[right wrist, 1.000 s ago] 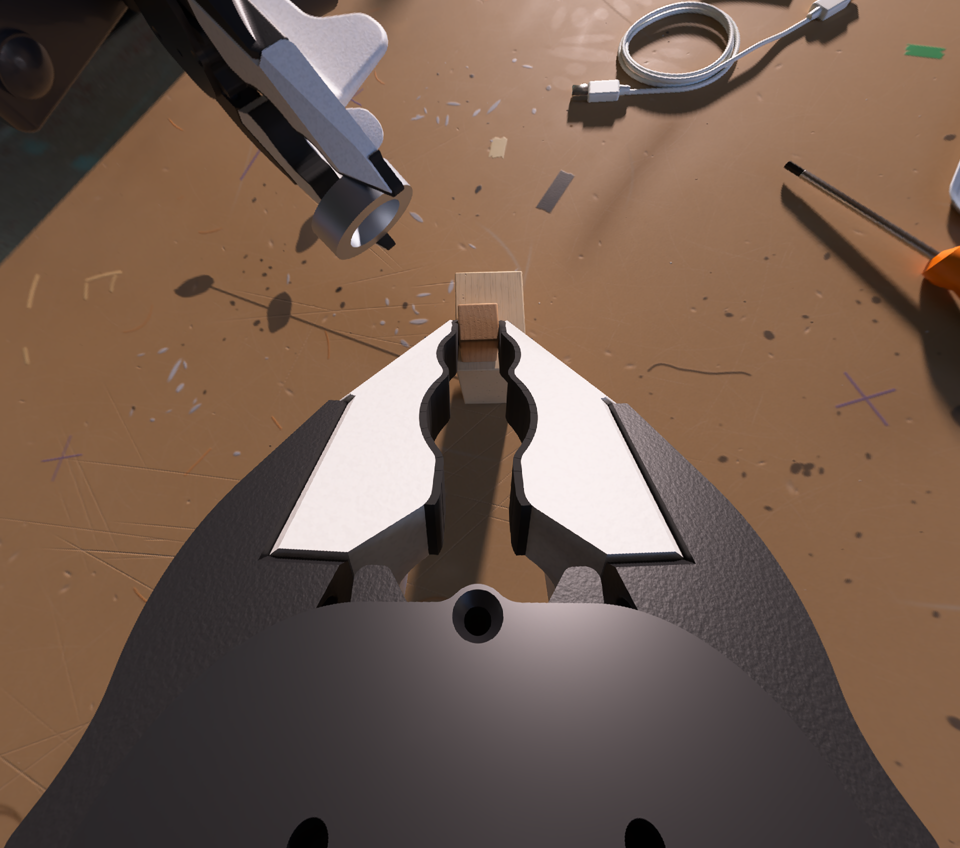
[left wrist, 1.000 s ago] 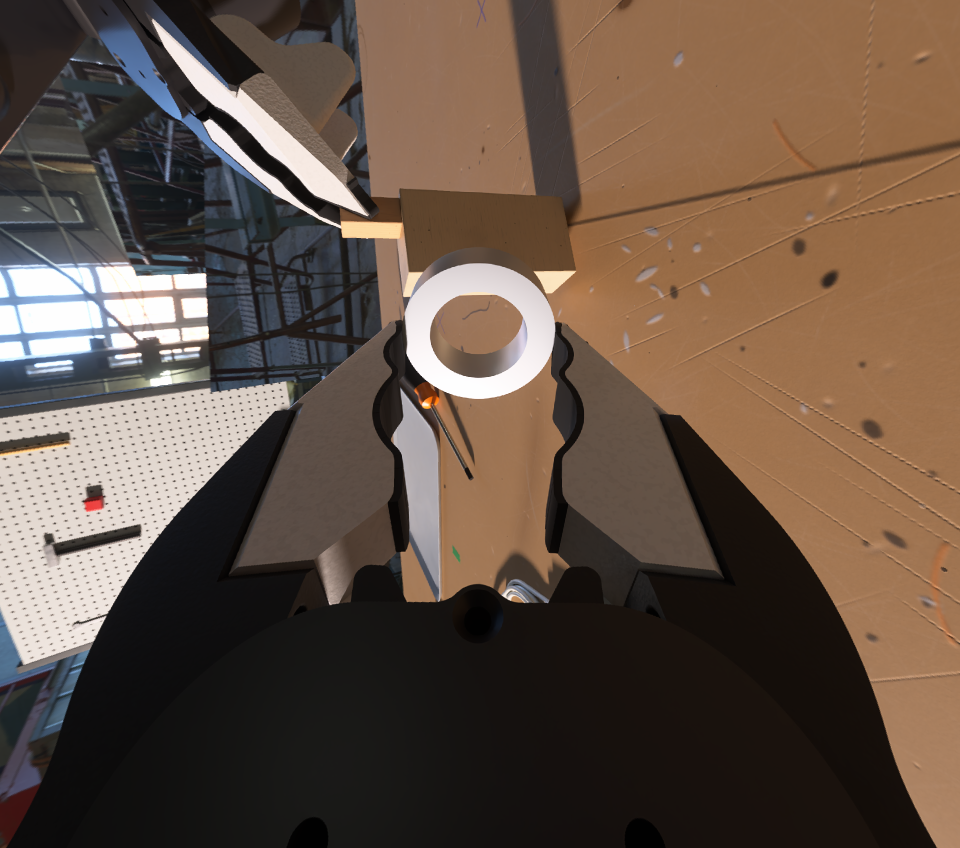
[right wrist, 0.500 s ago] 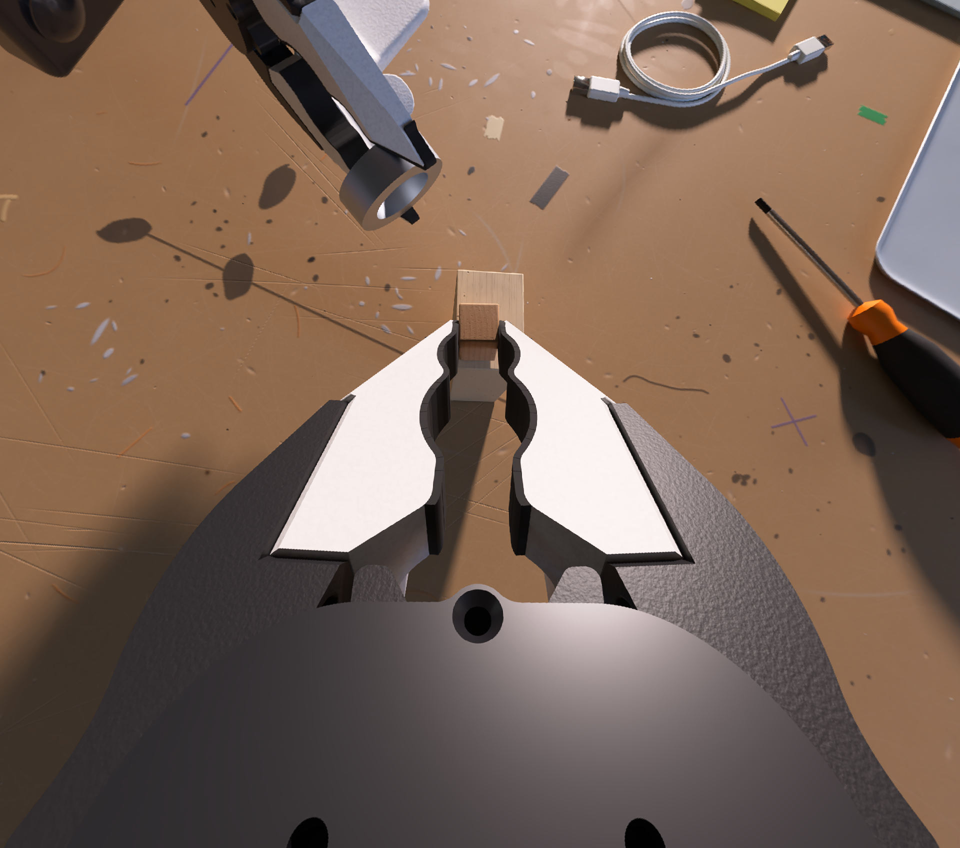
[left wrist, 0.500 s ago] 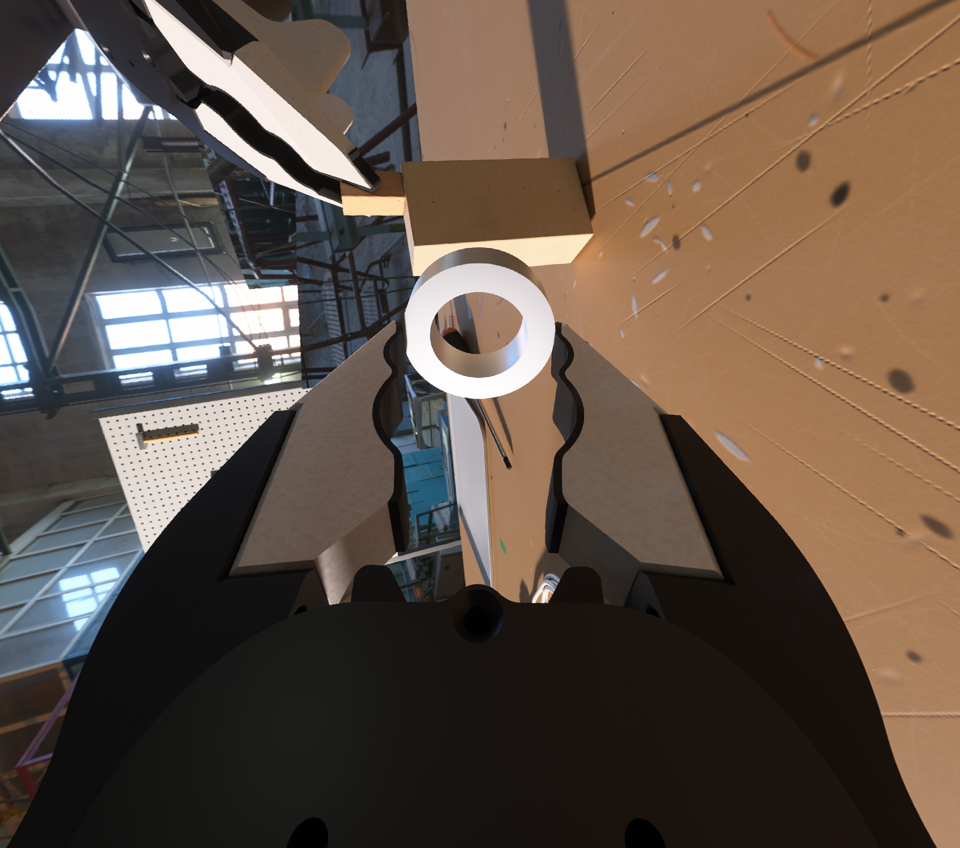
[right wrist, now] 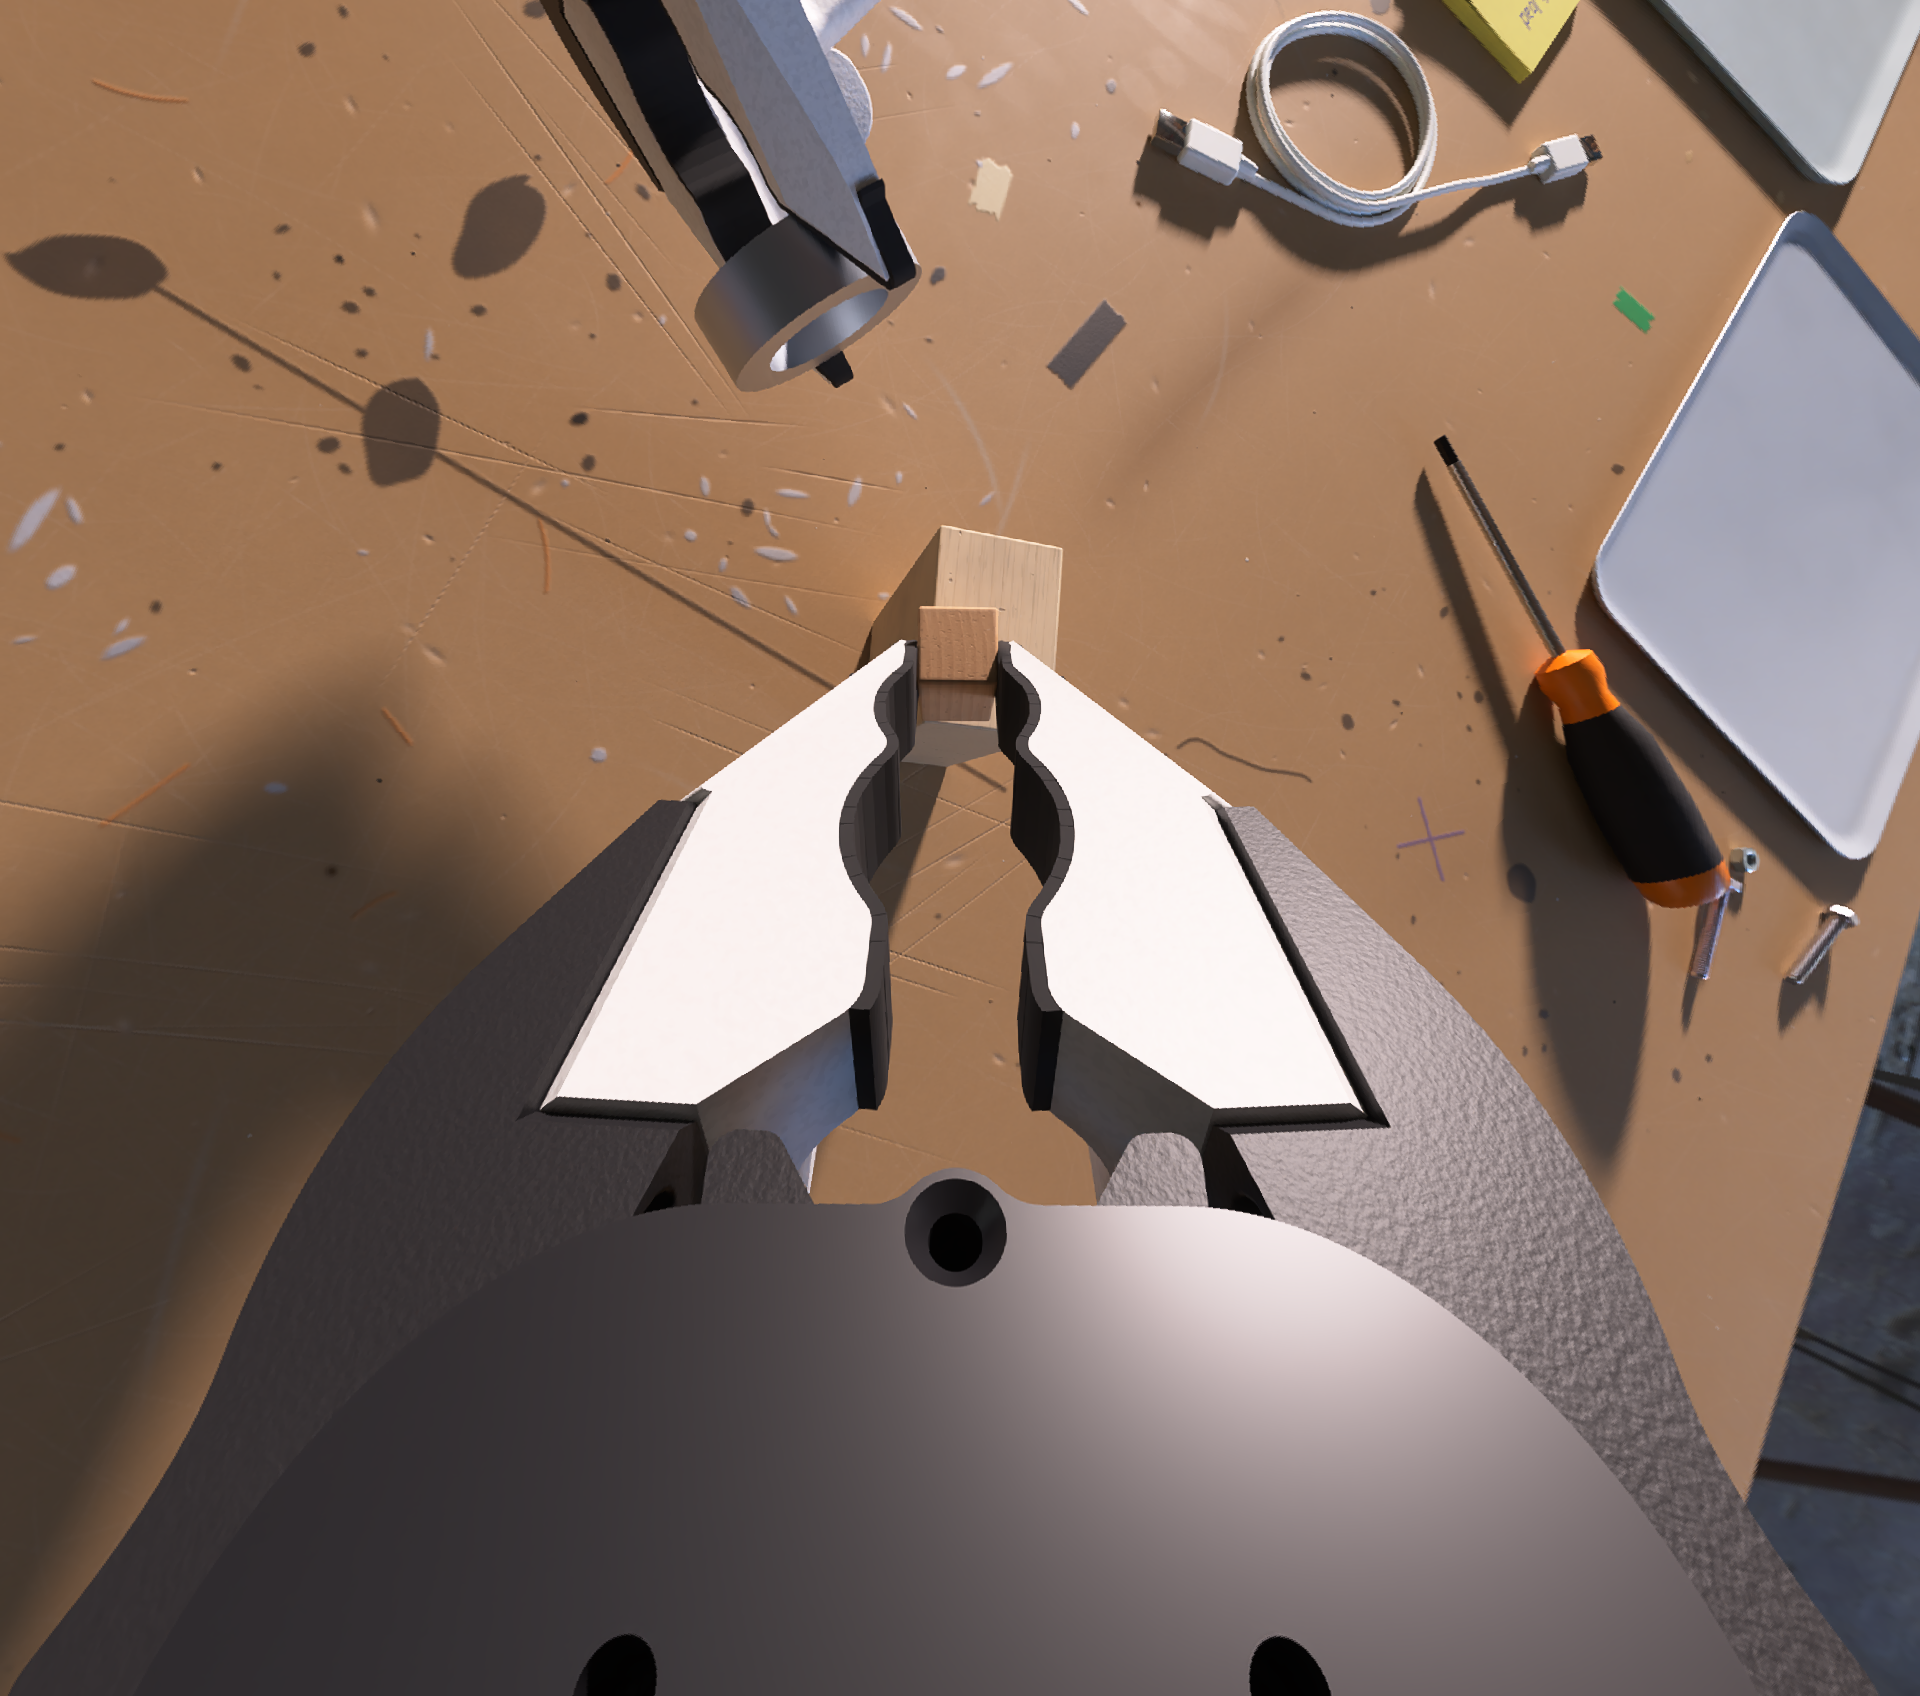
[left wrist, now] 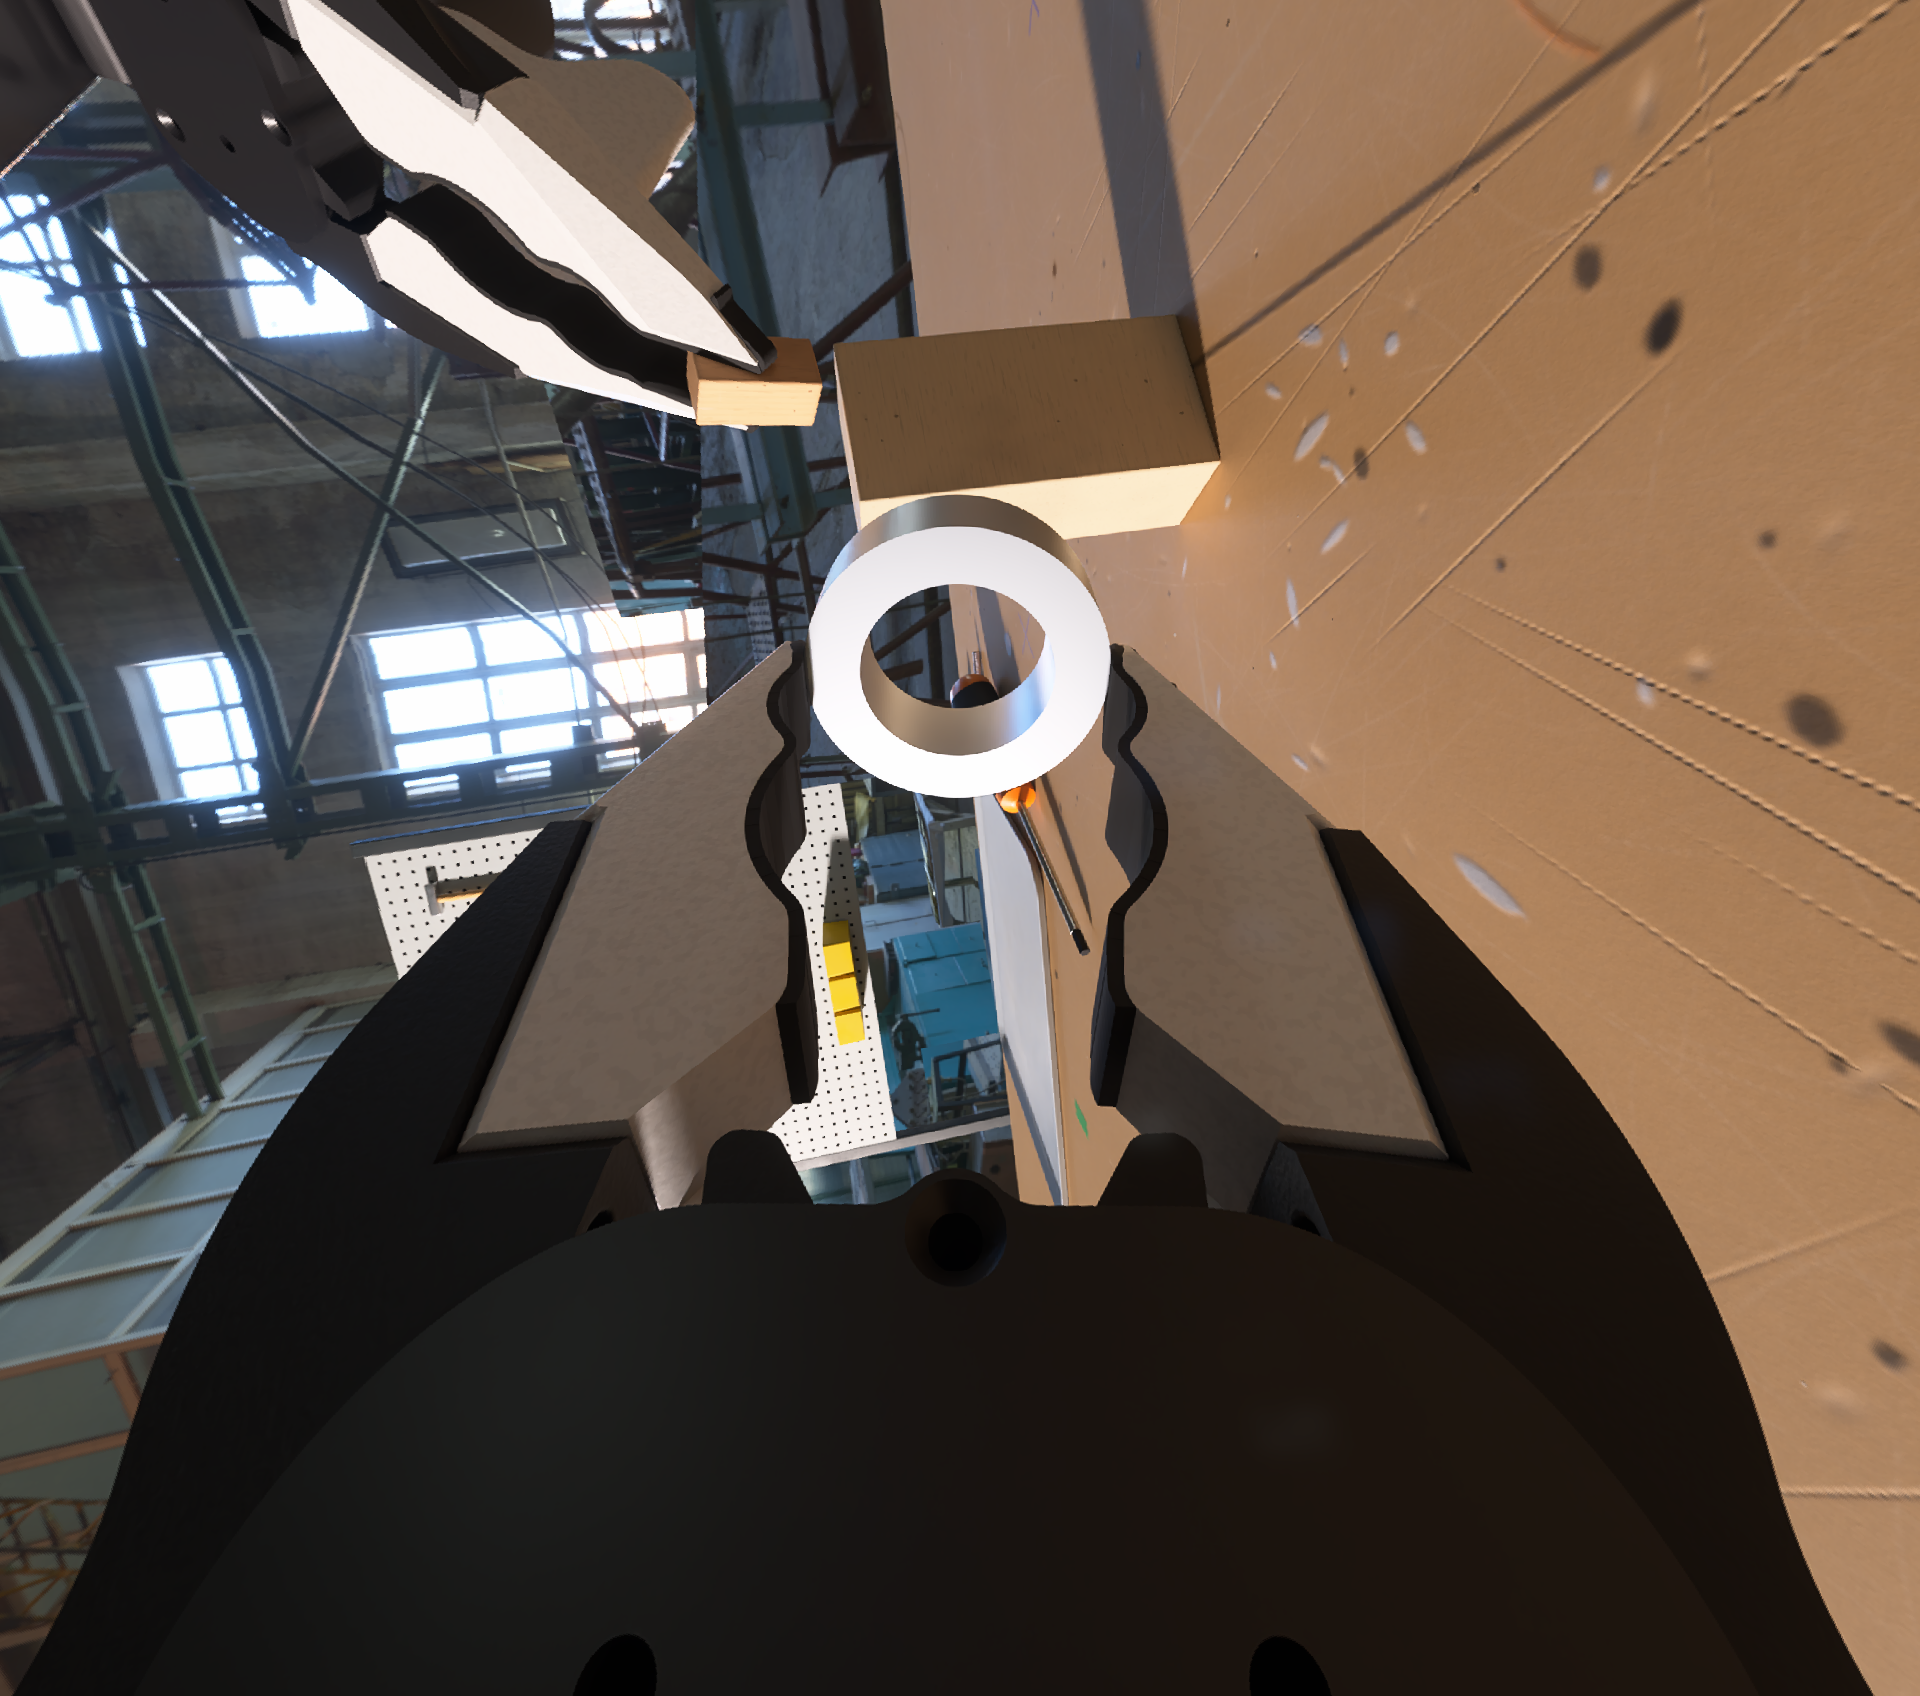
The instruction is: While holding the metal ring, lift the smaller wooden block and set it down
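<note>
Scratched brown bench [right wrist: 312, 815], both grippers loaded.
Right gripper [right wrist: 957, 678] clamps the smaller wooden block [right wrist: 958, 645] at its fingertips, mid-frame, clear of the larger block [right wrist: 1003, 581]; left gripper [left wrist: 958, 678] pinches the metal ring [left wrist: 958, 645].

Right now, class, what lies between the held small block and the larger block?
Nothing: in the left wrist view a bare gap separates the smaller wooden block from the larger wooden block.

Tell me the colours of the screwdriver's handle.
The screwdriver has an orange and black handle: orange at both ends, black in the middle. It shows best in the right wrist view.
</note>
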